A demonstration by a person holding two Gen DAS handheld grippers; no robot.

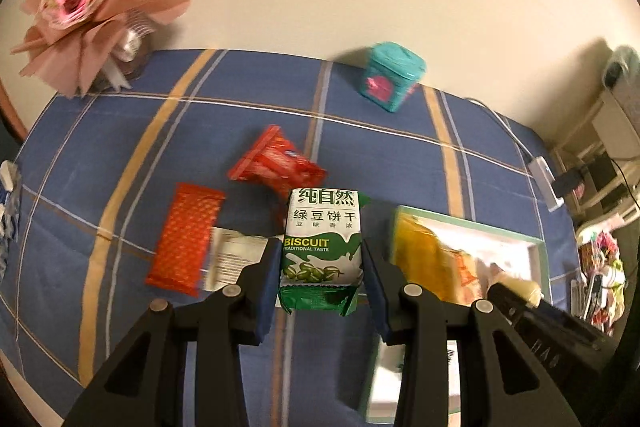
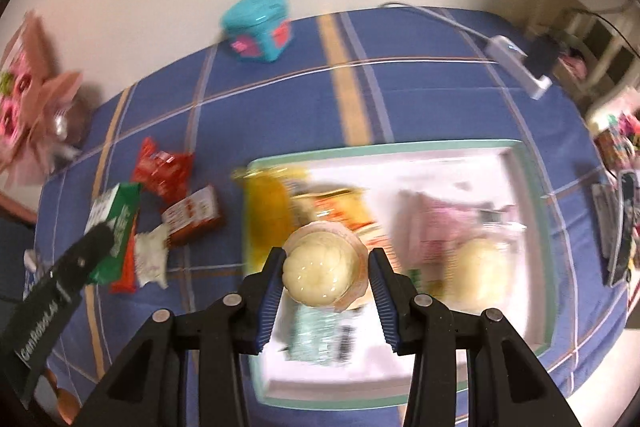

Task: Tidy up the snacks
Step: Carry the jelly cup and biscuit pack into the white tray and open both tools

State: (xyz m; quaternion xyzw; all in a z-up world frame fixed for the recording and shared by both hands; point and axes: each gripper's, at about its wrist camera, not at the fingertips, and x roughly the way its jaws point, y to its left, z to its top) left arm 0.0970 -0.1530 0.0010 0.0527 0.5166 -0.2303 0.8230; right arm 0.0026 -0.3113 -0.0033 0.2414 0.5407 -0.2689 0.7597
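Between the pads of the left gripper [image 1: 320,267] sits the green biscuit packet [image 1: 322,247], pinched across its width, long axis running away along the fingers. To that gripper's right lies the white tray [image 2: 524,195], which I judge the drop spot. The right gripper [image 2: 326,275] hangs directly above it, clamped on a pale round pastry [image 2: 320,275], so it is nearer.
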